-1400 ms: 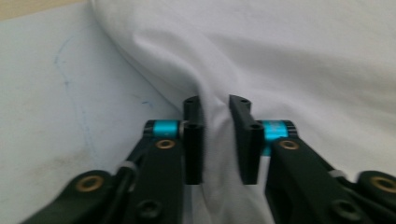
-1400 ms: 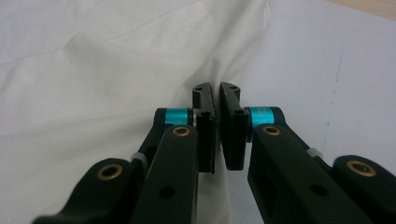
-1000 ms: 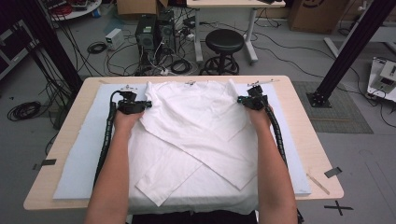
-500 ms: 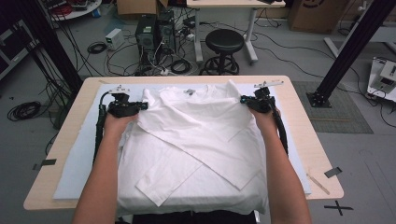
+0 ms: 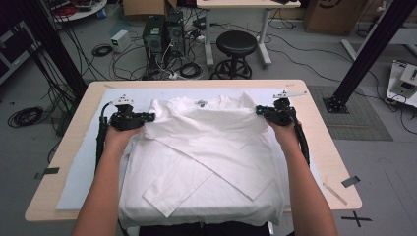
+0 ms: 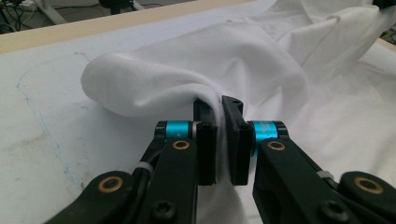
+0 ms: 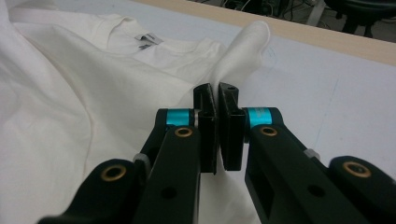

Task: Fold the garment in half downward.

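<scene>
1. Hanging over the near edge of the table [image 5: 339, 194], the hem of a white T-shirt [image 5: 206, 167] droops toward the person, whose two bare forearms reach forward on either side of it.
2. Across the middle of the shirt, both sleeves are folded inward and cross each other, their cuffs pointing toward the near side.
3. Under the shirt lies a pale blue-white mat [image 5: 83, 177] that covers most of the light wooden tabletop, with faint blue marks drawn on it.
4. Farther out, the left gripper [image 5: 142, 118] sits at the shirt's left shoulder; in the left gripper view its jaws are pressed together on a pinched ridge of the white cloth [image 6: 219, 126], and the fabric bulges up in a rounded hump just beyond them.
5. Level with it, the right gripper [image 5: 260, 111] sits at the right shoulder; in the right gripper view its jaws are clamped nearly flat on a thin fold of the shirt [image 7: 215, 100], with a tongue of cloth standing up past the tips.
6. Between the two grippers, the collar and its small neck label [image 5: 200, 103] face the far side of the table.
7. Beyond the table, a black round stool [image 5: 236, 46] stands on the grey floor beside computer towers [image 5: 164, 32] and a tangle of cables.
</scene>
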Tool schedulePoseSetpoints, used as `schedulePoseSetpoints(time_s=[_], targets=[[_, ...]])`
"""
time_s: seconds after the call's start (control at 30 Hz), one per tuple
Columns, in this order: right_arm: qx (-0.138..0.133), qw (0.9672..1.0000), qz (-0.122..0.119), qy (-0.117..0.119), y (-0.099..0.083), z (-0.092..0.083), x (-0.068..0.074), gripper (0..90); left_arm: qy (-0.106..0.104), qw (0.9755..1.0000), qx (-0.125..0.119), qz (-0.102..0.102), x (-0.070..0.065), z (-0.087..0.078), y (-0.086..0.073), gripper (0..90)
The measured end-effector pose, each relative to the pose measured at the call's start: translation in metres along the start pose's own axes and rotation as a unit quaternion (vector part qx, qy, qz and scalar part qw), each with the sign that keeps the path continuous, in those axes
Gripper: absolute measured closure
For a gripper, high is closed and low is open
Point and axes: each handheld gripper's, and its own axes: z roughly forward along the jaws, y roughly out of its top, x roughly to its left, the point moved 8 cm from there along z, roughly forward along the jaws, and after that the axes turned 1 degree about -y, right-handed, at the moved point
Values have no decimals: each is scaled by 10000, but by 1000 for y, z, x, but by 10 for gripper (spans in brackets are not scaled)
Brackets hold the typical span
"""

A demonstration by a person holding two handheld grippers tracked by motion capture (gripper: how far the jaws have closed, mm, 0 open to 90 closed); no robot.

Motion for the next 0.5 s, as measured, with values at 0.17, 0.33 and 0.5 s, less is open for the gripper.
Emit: schedulePoseSetpoints(time_s=[0.17,0.33,0.5], targets=[[22,9999,-98,-13,-2,-5,4,881,97,9999,32,108,-2,-5,-6,841],[32,9998,-210,-37,-7,-11,11,881,67,9996,41,253,-10,-10,-12,841],[-49,9996,-272,46,-10,-22,19,880,0,9991,72,412,-18,-17,-20,841]])
